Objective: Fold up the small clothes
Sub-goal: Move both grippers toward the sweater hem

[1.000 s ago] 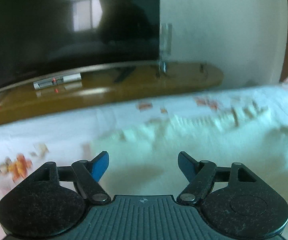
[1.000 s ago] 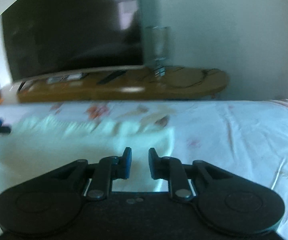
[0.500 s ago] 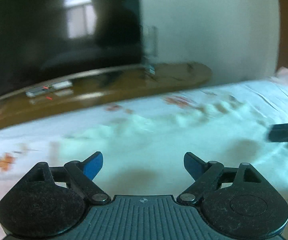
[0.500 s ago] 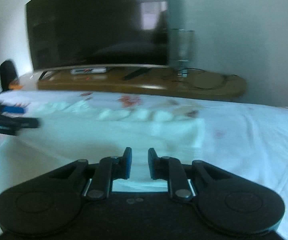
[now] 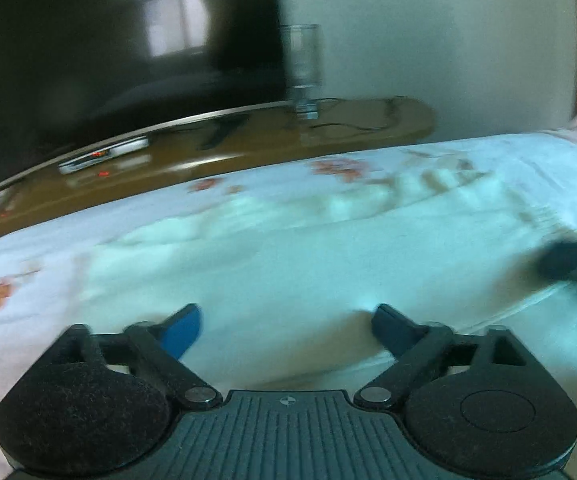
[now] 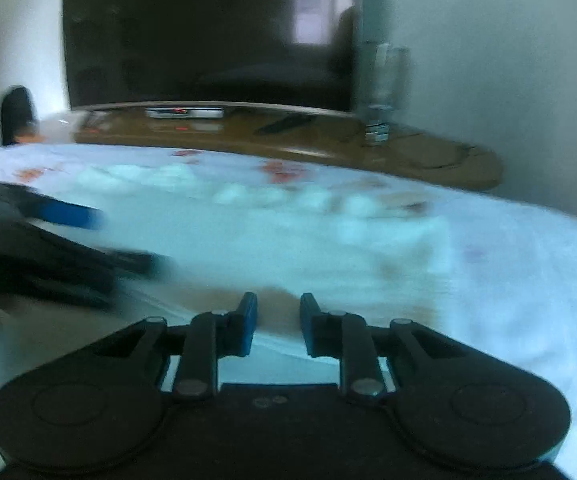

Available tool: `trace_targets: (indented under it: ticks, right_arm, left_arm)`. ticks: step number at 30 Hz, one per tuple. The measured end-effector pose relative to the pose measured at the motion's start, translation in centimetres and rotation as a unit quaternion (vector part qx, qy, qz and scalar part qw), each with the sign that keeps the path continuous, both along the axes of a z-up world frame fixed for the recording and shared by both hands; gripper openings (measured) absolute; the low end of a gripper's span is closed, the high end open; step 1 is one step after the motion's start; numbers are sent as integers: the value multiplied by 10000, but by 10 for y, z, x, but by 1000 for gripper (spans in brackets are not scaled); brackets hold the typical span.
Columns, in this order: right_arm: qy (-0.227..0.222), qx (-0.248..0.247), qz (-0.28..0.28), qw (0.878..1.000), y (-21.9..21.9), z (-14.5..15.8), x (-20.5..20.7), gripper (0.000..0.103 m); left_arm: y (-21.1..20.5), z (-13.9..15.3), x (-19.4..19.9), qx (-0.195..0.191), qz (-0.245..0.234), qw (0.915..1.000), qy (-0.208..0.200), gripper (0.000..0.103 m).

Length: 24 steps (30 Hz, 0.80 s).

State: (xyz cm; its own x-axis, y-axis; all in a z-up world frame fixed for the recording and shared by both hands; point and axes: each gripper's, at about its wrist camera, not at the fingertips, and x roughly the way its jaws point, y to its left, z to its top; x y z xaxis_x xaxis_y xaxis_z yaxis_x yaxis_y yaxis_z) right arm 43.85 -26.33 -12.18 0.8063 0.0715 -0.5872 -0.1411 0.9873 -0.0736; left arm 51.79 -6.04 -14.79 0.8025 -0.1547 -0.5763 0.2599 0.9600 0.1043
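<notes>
Spreading wider at this moment, the left gripper (image 5: 286, 326) has its blue-padded jaws far apart with nothing caught between them, poised over the near edge of the pale mint garment (image 5: 288, 256) that lies flat on the floral bedsheet (image 5: 16, 320). That wide stance looks like preparation to take a broad bite of the cloth's edge. The right gripper (image 6: 278, 324) has its jaws only narrowly parted and easing open; cloth shows behind the gap, but the pads do not appear to press on anything. Both tools point down toward the same near hem, one toward each end, which suits lifting the edge evenly and carrying it over for a fold. Each gripper shows as a dark blur at the side of the other's view. The garment's far edge is scalloped and reaches toward the foot of the bed. Beyond stand a wooden TV bench (image 6: 428, 160), a dark television (image 6: 208, 32) and a clear glass (image 5: 302, 68).
</notes>
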Motion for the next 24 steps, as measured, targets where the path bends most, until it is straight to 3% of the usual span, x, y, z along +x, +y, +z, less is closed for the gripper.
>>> trace_targets:
  ticks: [1,3,5,8,9,11,13,14,15,16,17,18,21,24]
  right_arm:
    - [-20,-60,-222,9997,-14,1,-4,22]
    - [49,304,-436,9986,-45,2,-10,23]
    - [92,466,-409,9980,-49,1,-7,25]
    - [-15,-56,-215,9998,-36,-3,-2,25]
    - [-21,-25,-187,9998,-36,-2,-3,25]
    - [-175,157,-347,9991,-48,11,-17,28]
    - [-460,411,-359,9974,-63,25,-45,35]
    - [-304,711,-311,9965,-73,28,-57,39]
    - [-56,1111,-245,9935,-85,29,-68,36]
    - [164,1576,-222,9871,-97,28,-81,34]
    - [340,2037,-338,9779,-112,26,-98,34]
    - [513,2329,-476,9700,-122,24,-112,34]
    - [996,3009,-541,9469,-142,14,-170,33]
    - [1383,3248,-493,9343,-143,7,-222,33]
  left_arm:
    - [16,-2,0,-157,154,9997,88,98]
    - [33,-4,2,-580,232,9978,203,98]
    - [27,-4,5,-411,202,9987,218,99]
    - [33,4,-4,-331,393,9985,163,99]
    - [40,9,-12,-244,534,9983,32,99]
    - [62,18,-38,-393,569,9976,-83,99]
    - [88,15,-65,-509,662,9964,178,99]
    - [101,11,-80,-558,657,9958,307,99]
    - [110,9,-95,-607,665,9952,381,98]
    - [121,5,-112,-714,676,9939,504,88]
    - [132,1,-129,-884,699,9915,658,72]
    - [142,-2,-149,-1007,774,9891,745,65]
    - [166,-5,-202,-1354,709,9849,808,63]
    - [184,-5,-240,-1875,596,9738,1144,63]
